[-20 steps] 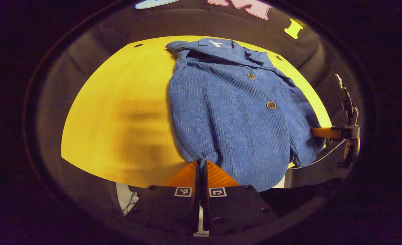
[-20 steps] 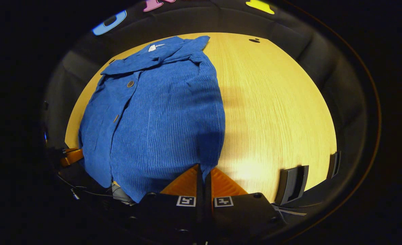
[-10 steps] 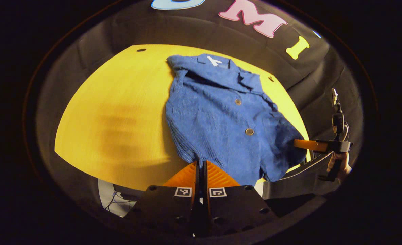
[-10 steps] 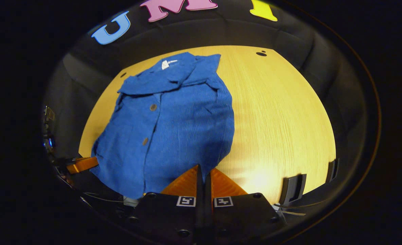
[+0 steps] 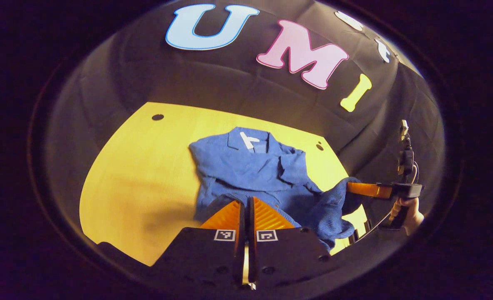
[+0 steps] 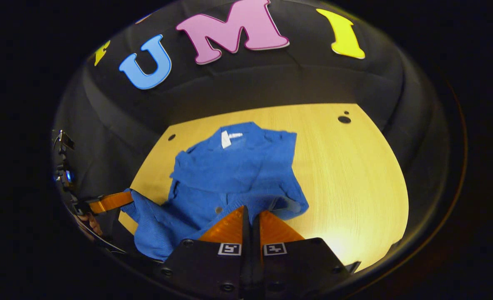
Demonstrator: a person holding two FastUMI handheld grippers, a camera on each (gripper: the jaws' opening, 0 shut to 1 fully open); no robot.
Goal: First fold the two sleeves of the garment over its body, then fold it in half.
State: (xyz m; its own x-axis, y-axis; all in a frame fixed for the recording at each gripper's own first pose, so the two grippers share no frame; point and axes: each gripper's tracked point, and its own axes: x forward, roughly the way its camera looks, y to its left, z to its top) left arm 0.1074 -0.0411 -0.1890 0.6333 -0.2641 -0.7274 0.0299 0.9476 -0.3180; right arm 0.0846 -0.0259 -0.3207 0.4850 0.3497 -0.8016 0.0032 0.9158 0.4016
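Blue corduroy garment [image 5: 255,166] lies at centre frame on the yellow wooden table [image 5: 138,175], collar and white neck label [image 5: 247,140] toward the top, hem end lifted and bunched toward the bottom. Left gripper [image 5: 245,204], bottom centre of the left gripper view, is clenched on the hem edge, fingers together with cloth pinched between them. Right gripper [image 6: 250,212], bottom centre of the right gripper view, is likewise clamped on the other hem corner. In the left gripper view, the other gripper reaches in from the right edge with a hand [image 5: 411,212] on its handle (cable trailing). Small dark holes [image 5: 157,117] dot the table near its far edge. The raised hem hides the lower buttons; one button [image 6: 219,210] shows.
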